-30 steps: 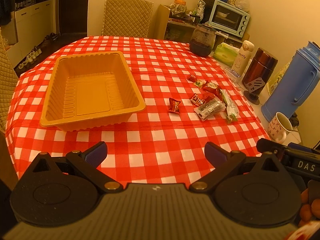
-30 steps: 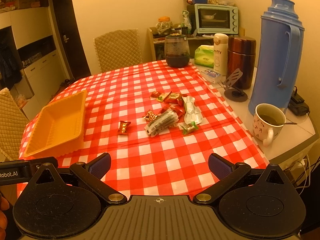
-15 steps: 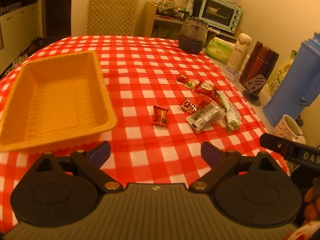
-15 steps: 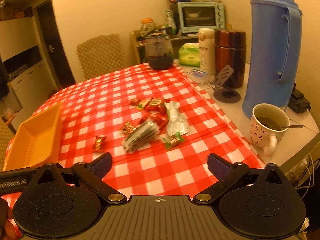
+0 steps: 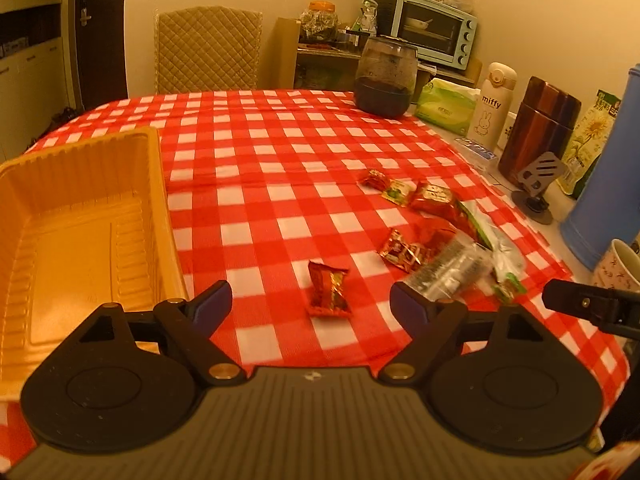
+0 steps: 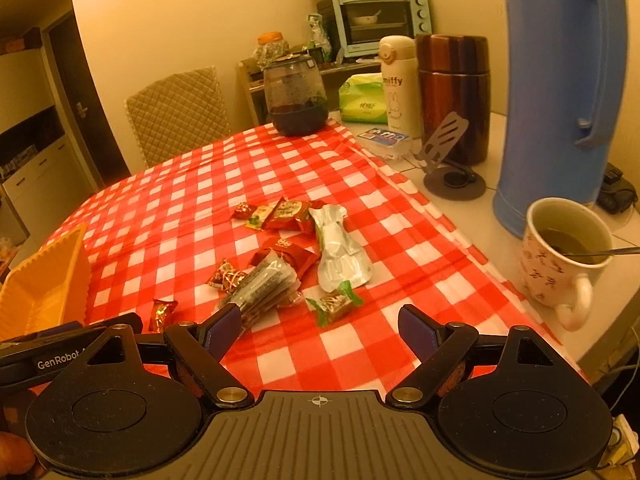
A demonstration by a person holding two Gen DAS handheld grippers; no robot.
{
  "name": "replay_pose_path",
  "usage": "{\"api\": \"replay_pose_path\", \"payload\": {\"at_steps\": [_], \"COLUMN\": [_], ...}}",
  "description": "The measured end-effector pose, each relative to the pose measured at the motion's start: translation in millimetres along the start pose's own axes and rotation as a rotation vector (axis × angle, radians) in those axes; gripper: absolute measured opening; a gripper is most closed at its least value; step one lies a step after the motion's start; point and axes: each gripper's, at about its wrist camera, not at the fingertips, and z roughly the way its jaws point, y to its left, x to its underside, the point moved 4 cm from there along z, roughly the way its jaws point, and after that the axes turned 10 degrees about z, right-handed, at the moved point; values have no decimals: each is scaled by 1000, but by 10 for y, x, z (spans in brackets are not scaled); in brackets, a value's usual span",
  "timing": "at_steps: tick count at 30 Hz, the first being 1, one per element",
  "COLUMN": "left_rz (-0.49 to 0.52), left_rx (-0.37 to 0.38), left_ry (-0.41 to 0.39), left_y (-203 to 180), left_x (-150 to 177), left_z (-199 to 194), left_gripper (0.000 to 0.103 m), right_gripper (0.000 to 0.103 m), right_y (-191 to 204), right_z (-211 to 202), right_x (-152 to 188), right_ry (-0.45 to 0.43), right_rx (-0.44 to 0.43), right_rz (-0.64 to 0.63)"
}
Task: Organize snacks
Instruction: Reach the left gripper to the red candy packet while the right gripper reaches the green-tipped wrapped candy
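Observation:
An empty orange tray (image 5: pixel 80 216) sits at the left of the red checked table; its corner shows in the right wrist view (image 6: pixel 44 284). Several wrapped snacks lie in a loose pile (image 5: pixel 440 240) right of it. A single red candy (image 5: pixel 327 290) lies just ahead of my open, empty left gripper (image 5: pixel 310 304), between its fingers. My right gripper (image 6: pixel 320 330) is open and empty, just short of a small green-ended candy (image 6: pixel 335 304), a clear packet (image 6: pixel 262 286) and a silver pouch (image 6: pixel 340 252).
A mug with a spoon (image 6: pixel 560 256), a blue thermos (image 6: pixel 560 92), a brown flask (image 6: pixel 454 92), a phone stand (image 6: pixel 450 152), a white bottle (image 6: pixel 396 84) and a dark jar (image 6: pixel 298 96) stand along the right and far edge. A chair (image 5: pixel 208 52) is behind the table.
Both grippers have moved forward and lower toward the snack pile. The tray has slid toward the left edge of the left wrist view. The single red candy now lies between the left fingers.

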Motion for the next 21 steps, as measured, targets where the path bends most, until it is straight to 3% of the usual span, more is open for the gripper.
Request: {"api": "replay_pose_path", "payload": {"at_steps": [5,11,21], "left_rz": [12,25,39], "left_rx": [-16,55,-47], "left_ry": [5,36,54], "left_y": [116,0,230], "left_x": [-57,-52,23], "left_z": [45,72,41], "left_gripper": [83,83,81], "right_gripper": [86,86,86], "right_y": [39,73,44], "right_z": [162,255,361], "right_x": [-17,2,-2], "right_ry": [7,15,29], "right_rx": [5,5,11], "right_rz": [-9,-13,-12]}}
